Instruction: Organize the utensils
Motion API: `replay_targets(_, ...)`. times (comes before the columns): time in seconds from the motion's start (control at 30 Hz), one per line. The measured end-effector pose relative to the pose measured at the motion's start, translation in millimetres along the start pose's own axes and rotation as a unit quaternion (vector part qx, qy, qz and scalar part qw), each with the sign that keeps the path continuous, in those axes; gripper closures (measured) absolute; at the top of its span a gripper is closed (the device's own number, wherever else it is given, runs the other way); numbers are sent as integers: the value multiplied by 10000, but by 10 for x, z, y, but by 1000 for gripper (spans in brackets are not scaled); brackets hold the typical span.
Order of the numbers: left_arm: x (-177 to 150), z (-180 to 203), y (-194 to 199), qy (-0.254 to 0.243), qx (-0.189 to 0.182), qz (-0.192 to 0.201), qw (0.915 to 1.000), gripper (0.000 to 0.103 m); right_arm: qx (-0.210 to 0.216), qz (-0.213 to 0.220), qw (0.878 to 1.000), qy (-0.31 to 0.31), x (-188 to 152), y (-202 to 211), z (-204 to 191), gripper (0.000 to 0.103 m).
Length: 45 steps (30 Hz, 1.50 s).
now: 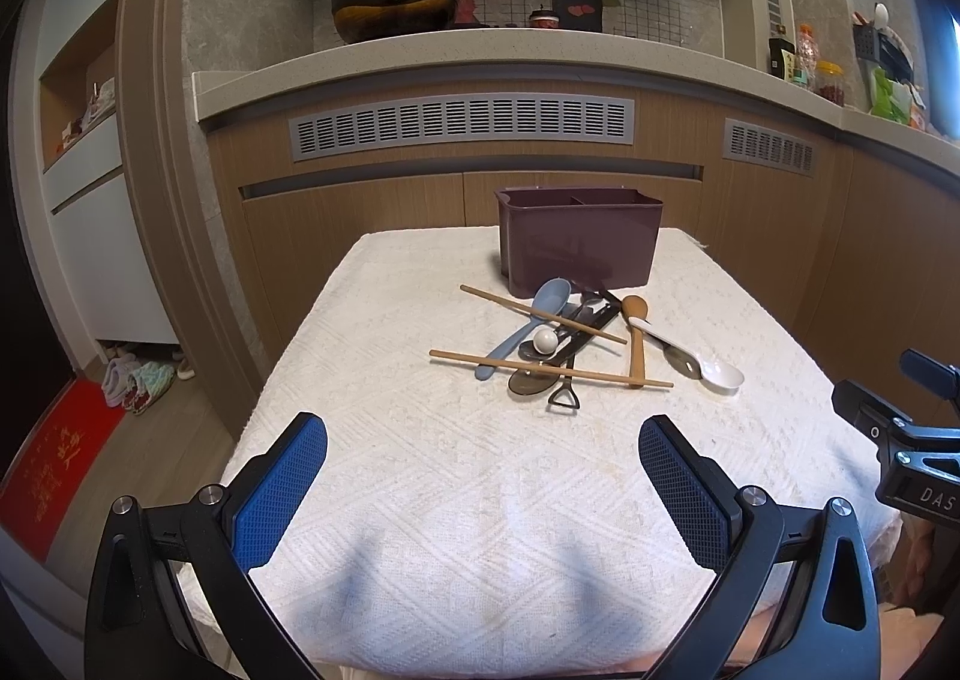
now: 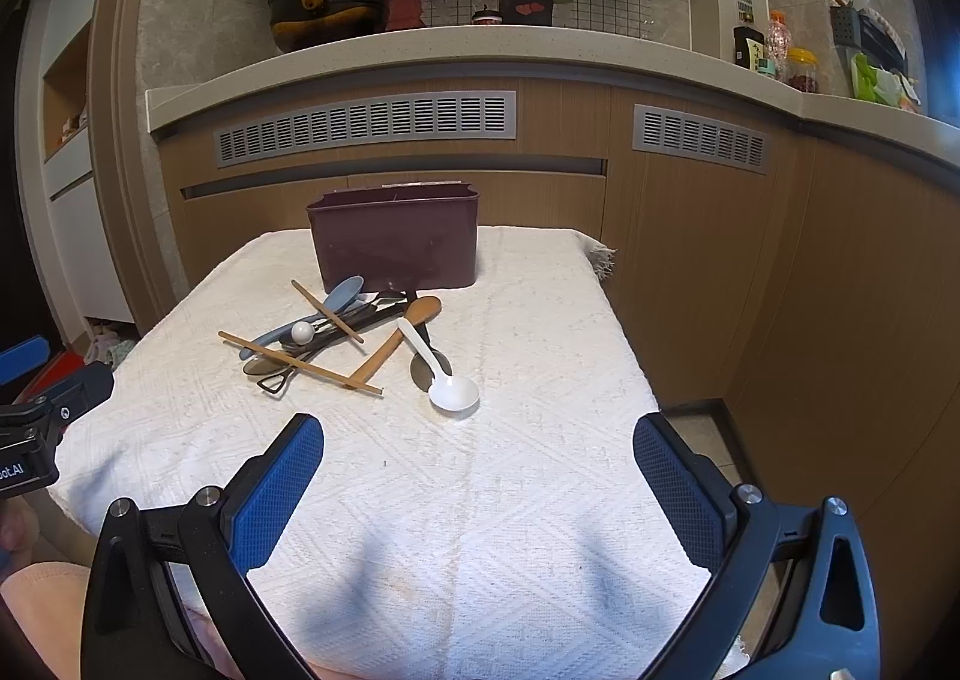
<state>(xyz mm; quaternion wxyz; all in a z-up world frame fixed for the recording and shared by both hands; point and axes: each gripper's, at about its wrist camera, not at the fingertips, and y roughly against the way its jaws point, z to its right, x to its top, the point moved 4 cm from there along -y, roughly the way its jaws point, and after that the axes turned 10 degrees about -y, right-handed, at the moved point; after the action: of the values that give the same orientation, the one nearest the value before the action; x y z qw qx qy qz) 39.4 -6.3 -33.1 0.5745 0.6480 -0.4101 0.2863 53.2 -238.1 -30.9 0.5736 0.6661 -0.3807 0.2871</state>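
Both grippers, left (image 1: 483,476) and right (image 2: 478,470), are hanging wide open, holding nothing. Utensil pile (image 1: 564,344) is lying before the holder (image 1: 579,242) near the table's (image 1: 420,500) far edge. Best lifting the loose white spoon (image 2: 447,380) first.

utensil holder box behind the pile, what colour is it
Dark maroon-brown utensil holder, plain with no pattern; clearest in the right wrist view.

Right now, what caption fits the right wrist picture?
Open right gripper faces jumbled utensils before a maroon holder.
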Motion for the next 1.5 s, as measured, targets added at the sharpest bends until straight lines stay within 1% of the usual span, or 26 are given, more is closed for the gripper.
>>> replay_targets(0.13,92,-2,-85,-136,-65,-36,9999,0,-76,85,9998,180,70,-26,-4,0)
replay_targets(0.27,252,-42,-218,-171,-112,16,9998,0,-282,261,9979,522,221,-130,-56,0)
replay_targets(0.37,402,-58,-387,-273,-256,5,9993,0,-259,280,9965,739,353,-271,-116,0)
replay_targets(0.5,600,-86,-639,-356,-510,-41,9981,0,-196,11,9950,978,499,-567,-193,0)
replay_targets(0.67,750,-196,-1095,-154,-923,-403,9948,0,-330,-205,9891,1418,642,-975,-307,0)
replay_targets(0.77,801,-272,-1382,-74,-1184,-624,9910,0,-319,-384,9874,1499,692,-1232,-362,0)
replay_targets(0.83,811,-348,-1544,38,-1300,-669,9892,0,-307,-562,9868,1489,711,-1403,-390,0)
replay_targets(0.9,807,-461,-1680,162,-1251,-678,9897,0,-280,-832,9852,1472,726,-1608,-414,0)
replay_targets(0.97,800,-575,-1806,230,-1126,-675,9911,0,-92,-1030,9838,1467,725,-1777,-428,0)
replay_targets(1.0,800,-606,-1862,182,-1004,-659,9926,0,-27,-1034,9837,1472,723,-1825,-430,0)
replay_targets(1.07,783,-640,-1959,-67,-732,-607,9954,0,-6,-953,9842,1493,723,-1909,-414,0)
replay_targets(1.1,765,-618,-2005,-242,-728,-663,9948,0,34,-968,9835,1526,717,-1960,-403,0)
replay_targets(1.17,741,-598,-2129,-459,-921,-836,9912,0,103,-1057,9821,1553,714,-2044,-385,0)
replay_targets(1.2,735,-583,-2182,-464,-1091,-930,9886,0,113,-1079,9820,1548,716,-2080,-382,0)
replay_targets(1.23,735,-557,-2243,-372,-1370,-1067,9841,0,116,-1100,9820,1530,713,-2103,-375,0)
replay_targets(1.3,763,-507,-2321,-165,-1885,-1166,9750,0,158,-1171,9823,1454,700,-2147,-369,0)
replay_targets(1.4,800,-451,-2385,-127,-2239,-1235,9667,0,356,-1225,9840,1242,681,-2144,-370,0)
replay_targets(1.43,794,-455,-2370,-117,-2263,-1267,9657,0,444,-1242,9840,1200,672,-2132,-382,1)
replay_targets(1.47,779,-497,-2353,-109,-2139,-1294,9682,1,571,-1268,9828,1211,668,-2125,-420,2)
replay_targets(1.5,758,-559,-2322,-116,-1894,-1286,9734,2,679,-1279,9812,1277,669,-2116,-480,10)
